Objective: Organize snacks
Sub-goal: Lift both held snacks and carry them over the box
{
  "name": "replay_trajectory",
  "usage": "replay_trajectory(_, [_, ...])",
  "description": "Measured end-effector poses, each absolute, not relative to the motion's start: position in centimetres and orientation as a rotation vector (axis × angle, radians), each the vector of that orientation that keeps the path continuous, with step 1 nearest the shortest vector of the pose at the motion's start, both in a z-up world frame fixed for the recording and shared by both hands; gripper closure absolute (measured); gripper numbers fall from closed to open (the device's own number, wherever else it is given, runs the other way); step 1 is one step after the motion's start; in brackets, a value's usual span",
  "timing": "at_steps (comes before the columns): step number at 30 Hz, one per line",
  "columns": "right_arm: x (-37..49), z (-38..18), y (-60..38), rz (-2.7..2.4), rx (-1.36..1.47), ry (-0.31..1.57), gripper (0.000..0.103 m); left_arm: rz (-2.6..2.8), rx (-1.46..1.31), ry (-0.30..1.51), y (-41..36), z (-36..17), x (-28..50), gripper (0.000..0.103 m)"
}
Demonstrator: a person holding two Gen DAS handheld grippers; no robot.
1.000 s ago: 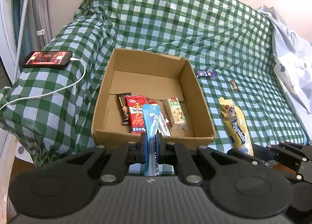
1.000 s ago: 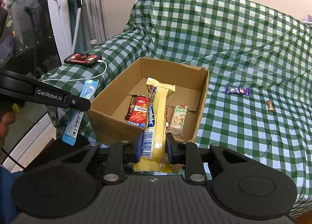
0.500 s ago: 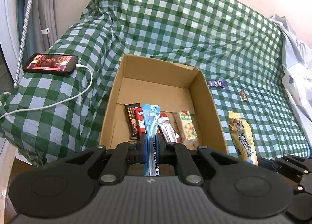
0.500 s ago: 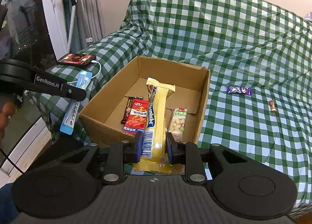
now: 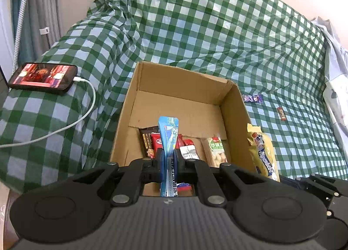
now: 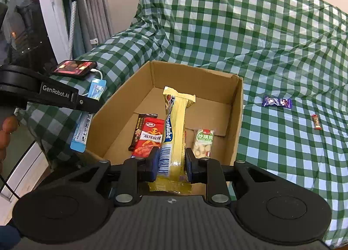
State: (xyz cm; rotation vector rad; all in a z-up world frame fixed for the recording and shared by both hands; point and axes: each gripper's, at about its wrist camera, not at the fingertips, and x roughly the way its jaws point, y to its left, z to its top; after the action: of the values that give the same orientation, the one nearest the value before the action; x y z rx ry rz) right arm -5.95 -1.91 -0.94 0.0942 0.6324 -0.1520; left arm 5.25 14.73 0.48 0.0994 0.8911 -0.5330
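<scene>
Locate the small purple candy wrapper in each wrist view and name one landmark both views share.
Left wrist: purple candy wrapper lies on the checkered cloth, right of the box's far right corner.
Right wrist: purple candy wrapper lies on the cloth, right of the box.
Shared landmark: the cardboard box.

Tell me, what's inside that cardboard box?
The cardboard box holds a dark bar, red snack packet and green nut packet. The held yellow packet hides whatever lies between them.

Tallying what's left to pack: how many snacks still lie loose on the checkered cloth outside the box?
2: a purple candy bar right of the cardboard box, and a small red candy farther right. Others may lie out of view.
</scene>
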Motion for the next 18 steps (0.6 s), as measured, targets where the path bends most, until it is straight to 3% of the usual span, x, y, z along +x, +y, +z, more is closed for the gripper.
replay_trajectory(18, [2.0, -3.8, -6.0, -0.166, 0.128, 0.673, 0.077, -0.52, 0.141, 0.944, 10.6, -4.2, 11.6, 0.094])
